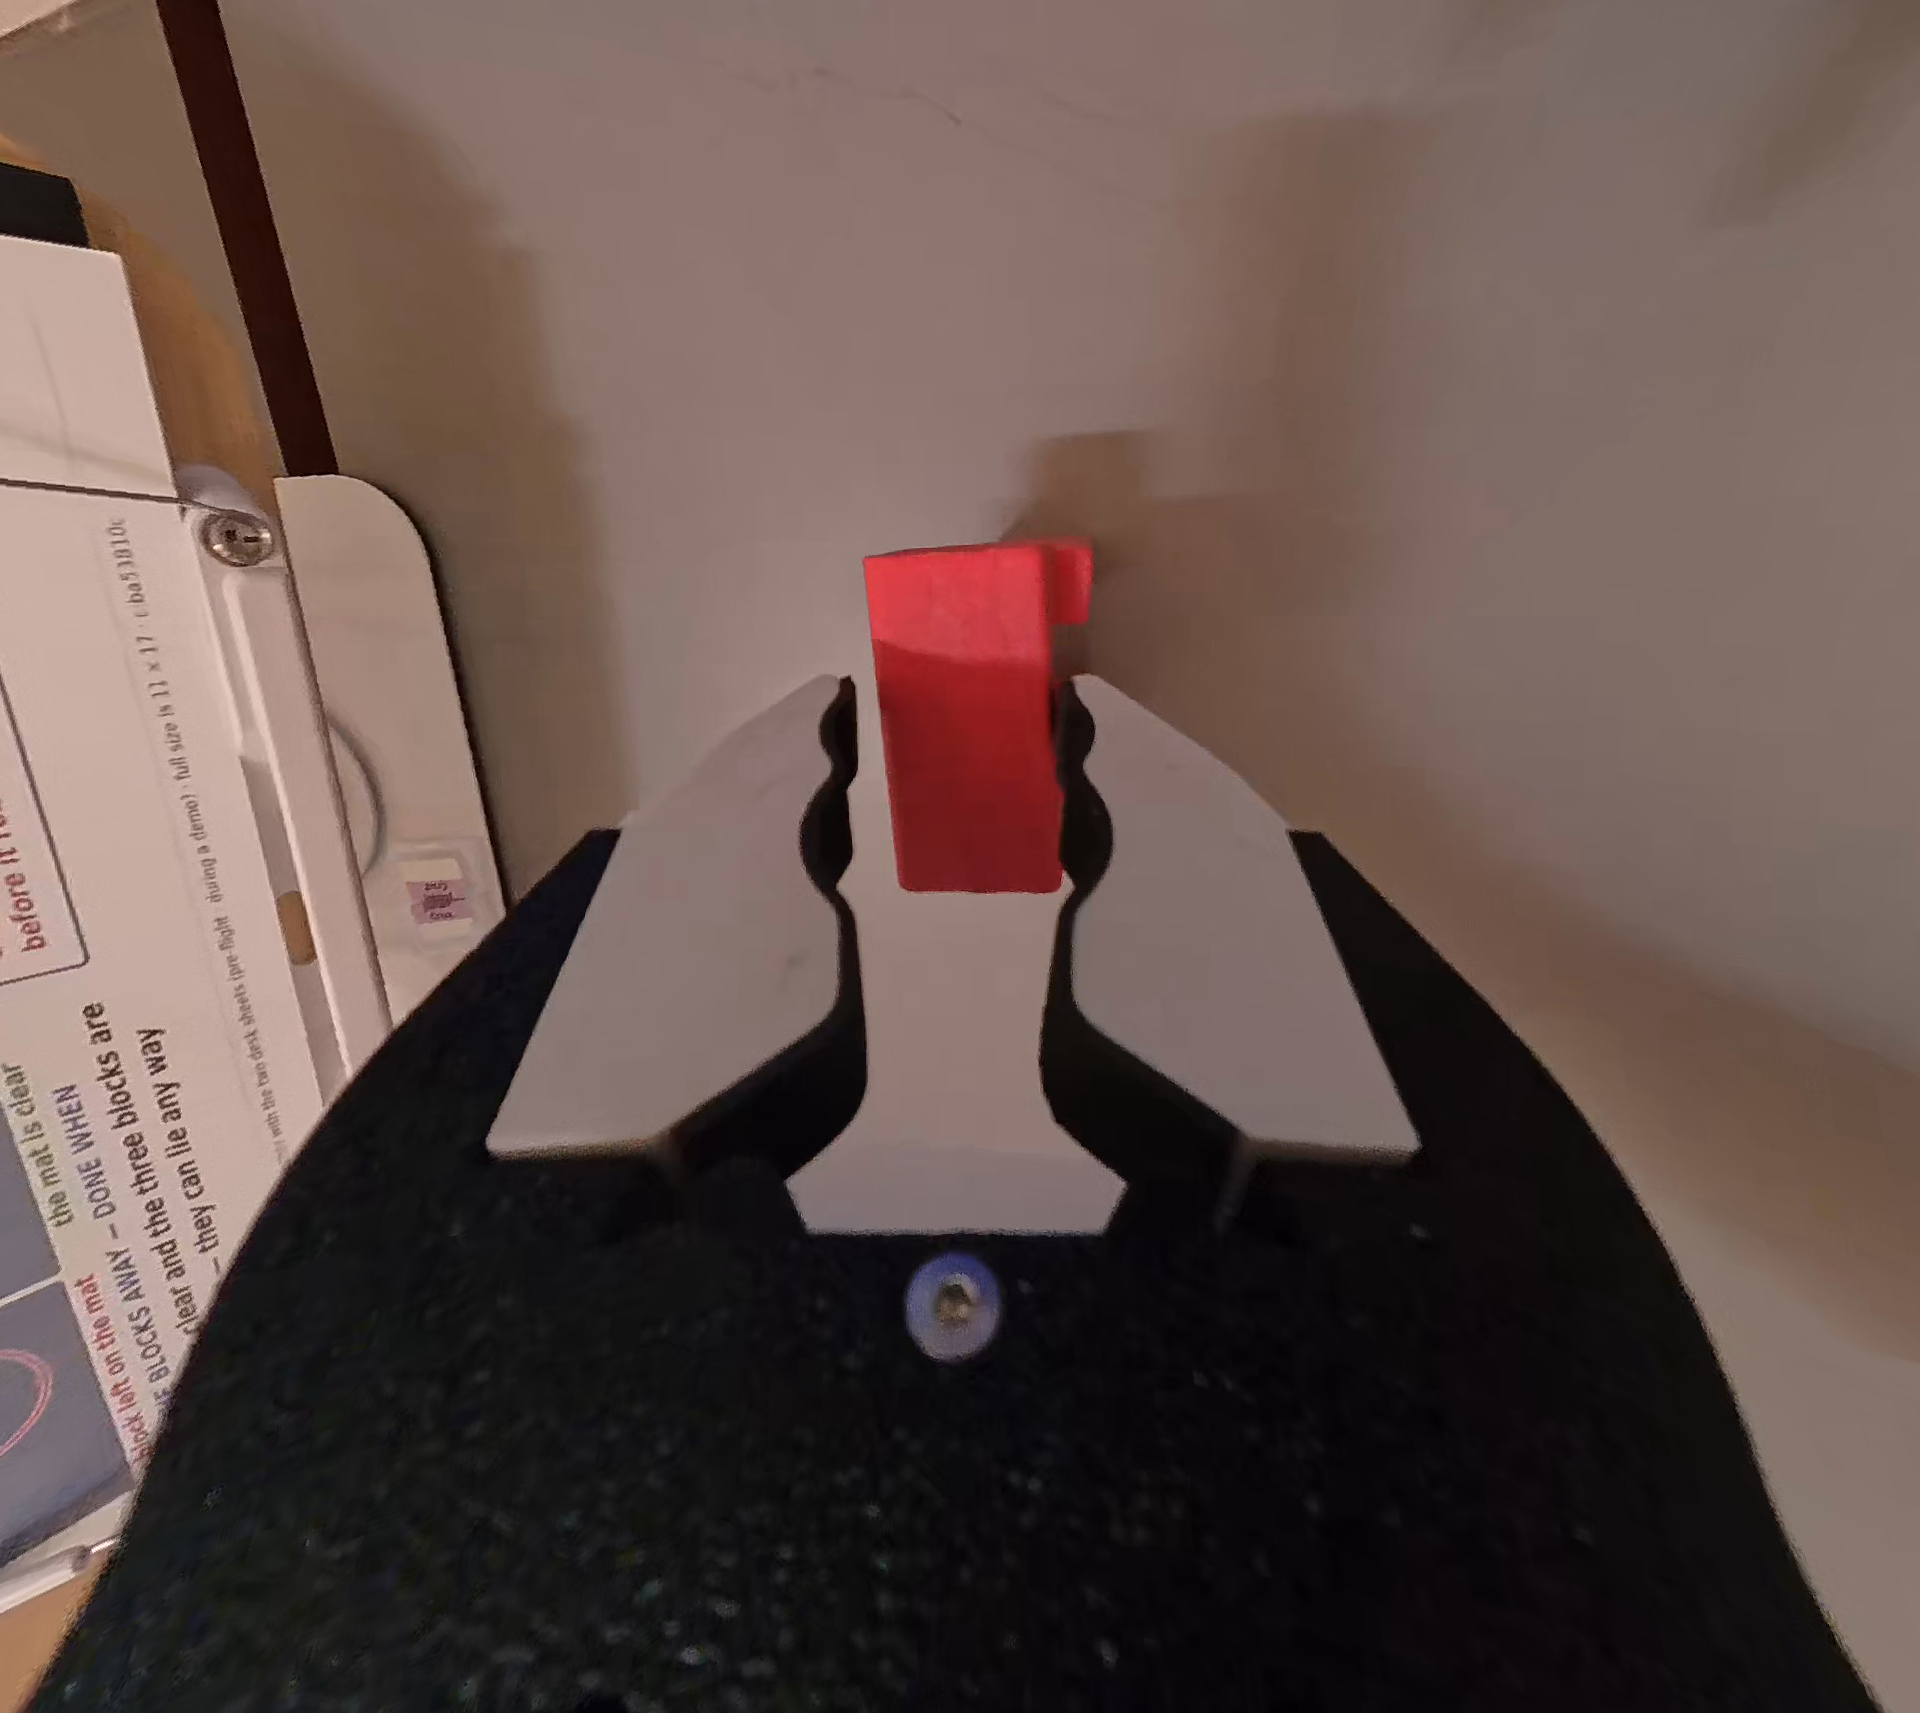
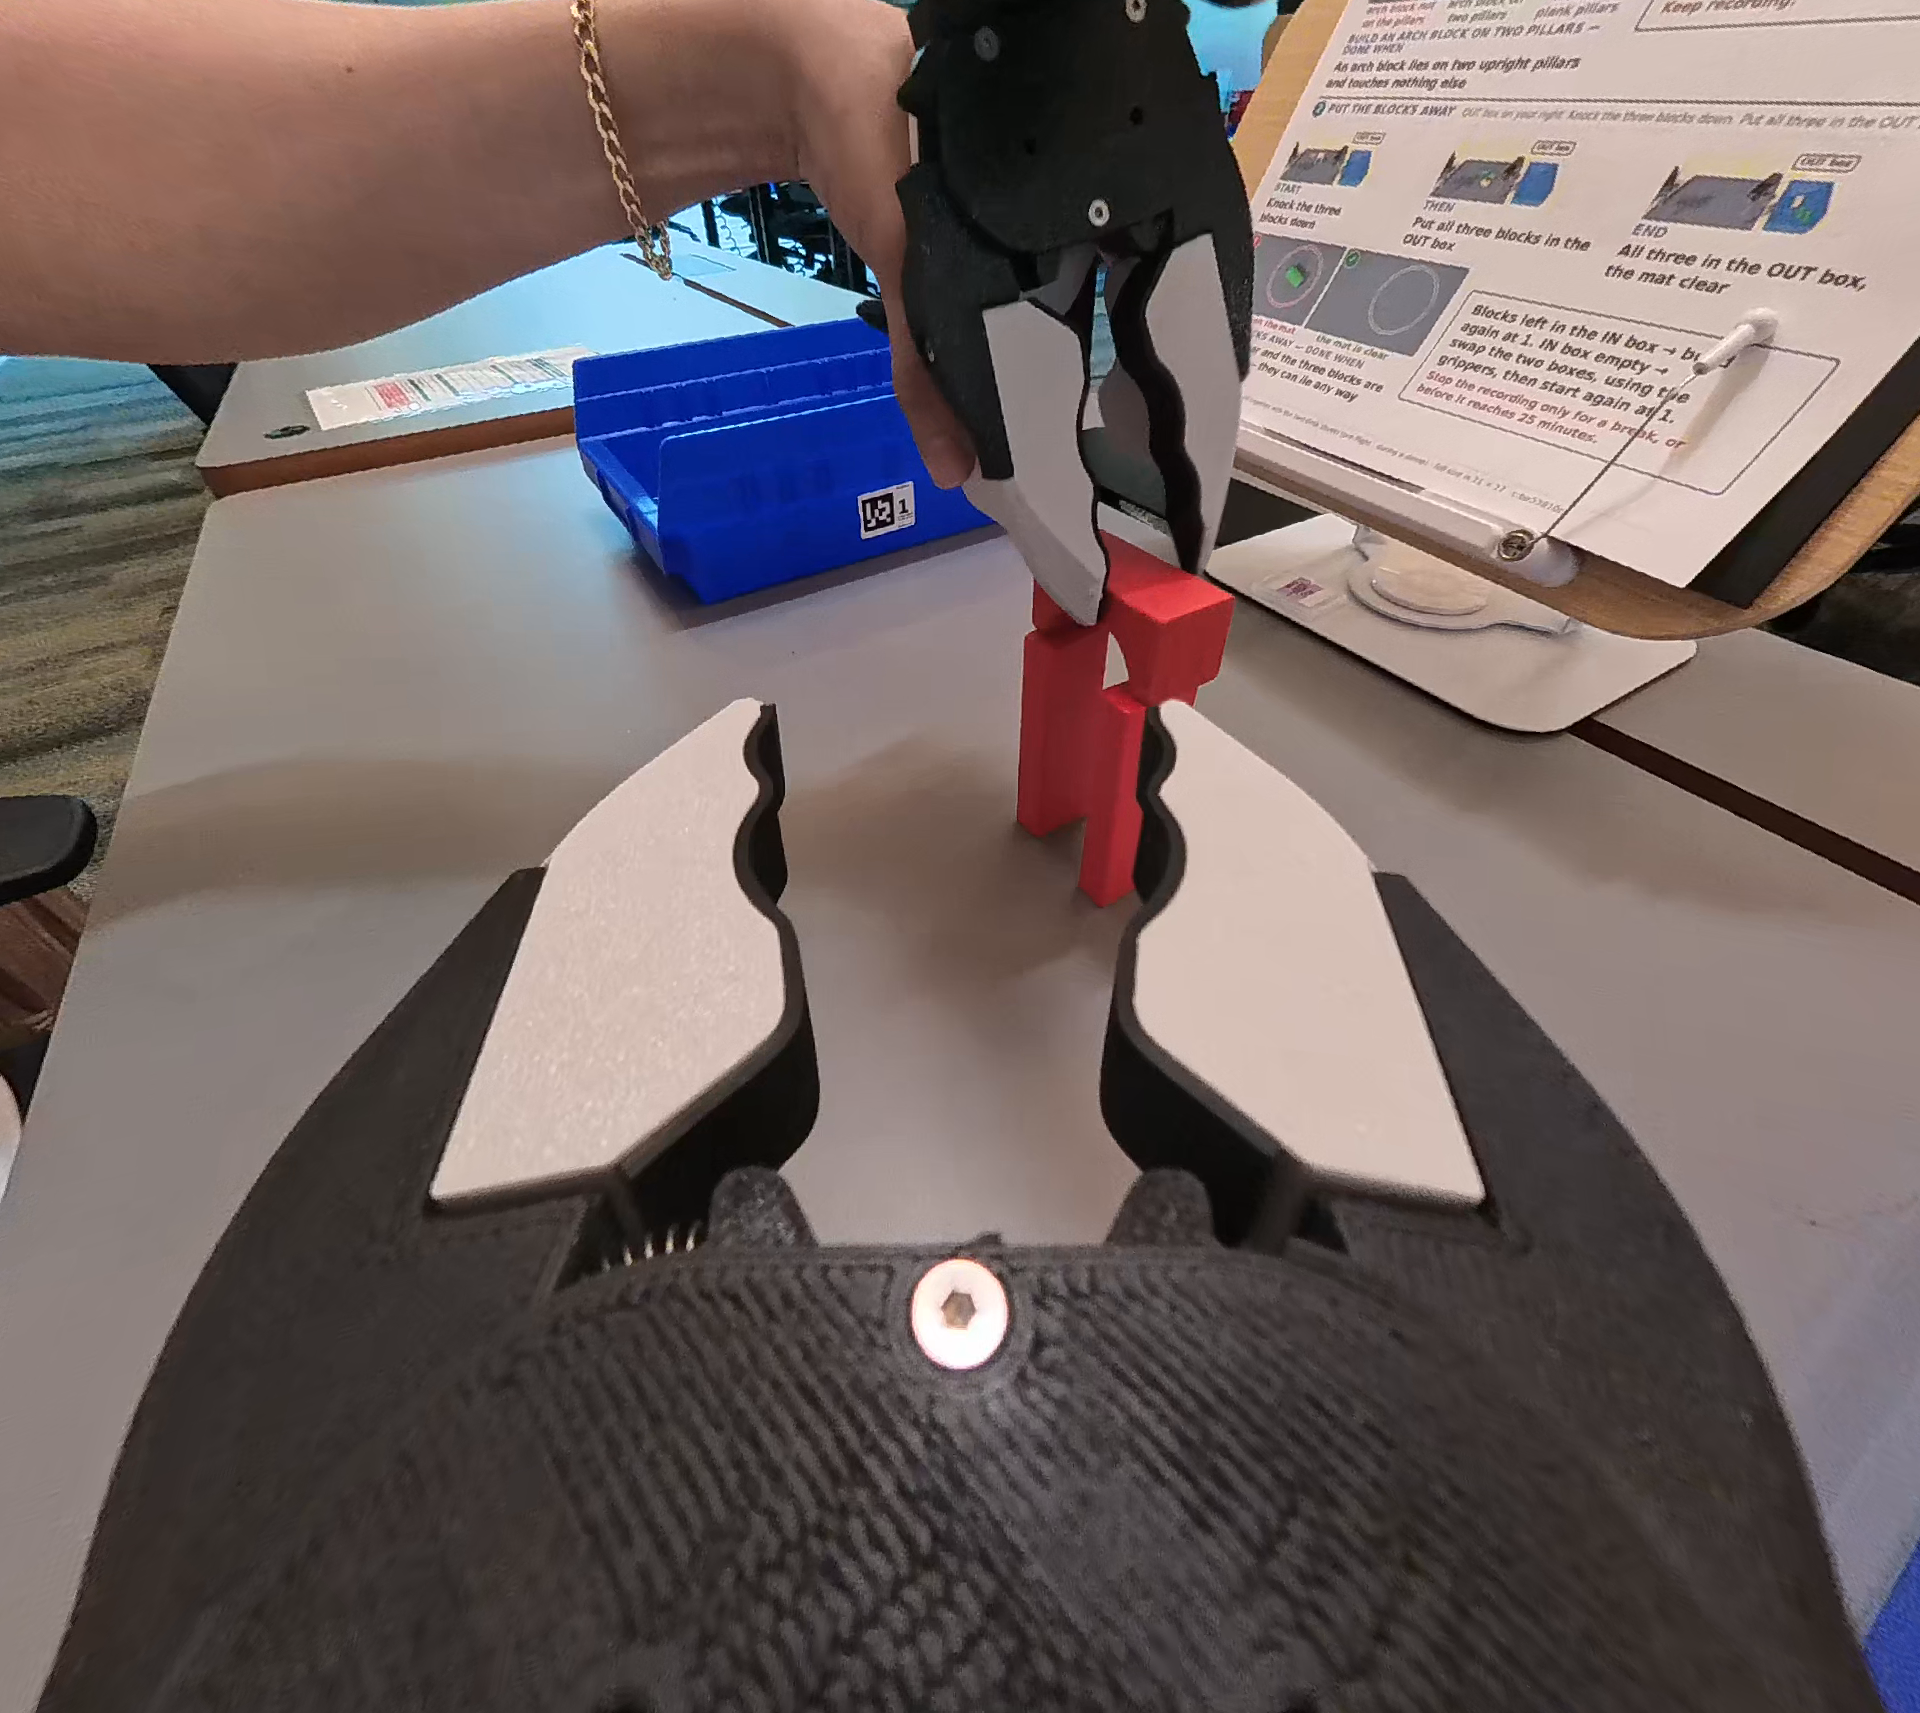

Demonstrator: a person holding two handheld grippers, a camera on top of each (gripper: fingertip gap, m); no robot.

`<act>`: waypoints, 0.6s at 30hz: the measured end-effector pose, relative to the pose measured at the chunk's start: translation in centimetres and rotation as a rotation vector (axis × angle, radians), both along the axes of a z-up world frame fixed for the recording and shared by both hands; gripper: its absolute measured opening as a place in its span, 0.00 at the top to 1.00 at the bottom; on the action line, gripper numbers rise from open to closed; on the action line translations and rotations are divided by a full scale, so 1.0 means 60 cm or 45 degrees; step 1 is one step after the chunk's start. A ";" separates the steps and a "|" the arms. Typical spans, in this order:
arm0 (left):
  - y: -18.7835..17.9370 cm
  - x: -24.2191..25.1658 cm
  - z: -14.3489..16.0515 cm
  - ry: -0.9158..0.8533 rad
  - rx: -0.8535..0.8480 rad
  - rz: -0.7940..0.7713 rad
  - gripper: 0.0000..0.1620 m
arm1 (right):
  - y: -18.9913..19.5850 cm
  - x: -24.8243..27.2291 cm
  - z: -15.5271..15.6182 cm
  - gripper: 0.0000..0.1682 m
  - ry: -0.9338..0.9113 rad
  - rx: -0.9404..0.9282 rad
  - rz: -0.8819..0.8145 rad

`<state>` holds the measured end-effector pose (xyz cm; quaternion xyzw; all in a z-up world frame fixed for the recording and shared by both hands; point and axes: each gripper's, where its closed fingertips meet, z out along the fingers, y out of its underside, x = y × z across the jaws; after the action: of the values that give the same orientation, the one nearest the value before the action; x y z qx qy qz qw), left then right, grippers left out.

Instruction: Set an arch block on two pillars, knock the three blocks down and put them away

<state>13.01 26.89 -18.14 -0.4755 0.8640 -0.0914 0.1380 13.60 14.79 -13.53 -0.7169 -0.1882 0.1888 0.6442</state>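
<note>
Right up close, the right gripper is spread wide and holds nothing; its right finger sits just beside the near pillar — touching or a hair off, I cannot tell; behind it stands the far pillar, both red and upright on the grey table. On top sits the red arch, and the left gripper comes straight down over it, jaws narrowed onto its sides; whether it rests squarely on both pillars is hard to say.

The danger, as I judge it: a nudge from that right finger would tip the near pillar, and any twist from above would drag the arch off — the whole stack looks top-heavy.

Further back is a blue bin with a black-and-white square marker; beyond, a printed sheet of text and small pictures on a stand; no brand shows.
</note>
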 end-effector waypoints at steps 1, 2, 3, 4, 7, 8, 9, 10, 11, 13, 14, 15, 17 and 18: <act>0.000 0.001 0.003 -0.012 -0.003 0.003 0.77 | 0.000 0.000 -0.001 0.61 -0.003 -0.003 0.000; -0.001 0.003 0.007 -0.030 -0.014 0.007 0.76 | 0.000 0.000 -0.001 0.61 -0.005 -0.004 0.002; -0.007 0.004 0.013 -0.050 -0.051 0.009 0.75 | -0.001 0.001 -0.001 0.61 -0.006 -0.003 0.001; -0.015 0.004 0.020 -0.065 -0.109 0.009 0.74 | 0.000 0.001 -0.001 0.61 -0.006 -0.001 0.000; -0.020 0.006 0.039 -0.129 -0.173 0.033 0.70 | 0.000 0.001 0.000 0.61 0.000 -0.001 0.000; -0.018 0.008 0.050 -0.170 -0.185 0.046 0.68 | 0.000 0.002 -0.001 0.61 -0.002 -0.003 0.000; -0.019 0.010 0.066 -0.232 -0.223 0.065 0.66 | 0.000 0.002 -0.002 0.61 -0.005 -0.004 -0.002; -0.024 0.012 0.087 -0.310 -0.292 0.088 0.64 | 0.000 0.003 -0.003 0.61 -0.008 -0.005 -0.005; -0.027 0.012 0.110 -0.404 -0.368 0.123 0.63 | 0.001 0.003 -0.003 0.61 -0.008 -0.006 -0.008; -0.023 0.003 0.154 -0.607 -0.486 0.223 0.64 | 0.002 0.006 -0.005 0.61 -0.008 -0.011 -0.023; -0.018 -0.009 0.171 -0.709 -0.528 0.270 0.65 | 0.004 0.010 -0.007 0.61 -0.011 -0.017 -0.044; -0.012 -0.024 0.184 -0.809 -0.552 0.326 0.66 | 0.008 0.014 -0.010 0.61 -0.017 -0.027 -0.071; 0.004 -0.067 0.194 -0.988 -0.545 0.451 0.69 | 0.018 0.029 -0.021 0.61 -0.048 -0.067 -0.163; 0.012 -0.093 0.192 -1.067 -0.521 0.521 0.74 | 0.024 0.040 -0.028 0.61 -0.060 -0.101 -0.234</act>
<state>7.45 27.61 -6.63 -0.5747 0.5881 -0.4129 0.3917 16.00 16.22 -15.23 -0.7602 -0.1292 0.1195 0.6254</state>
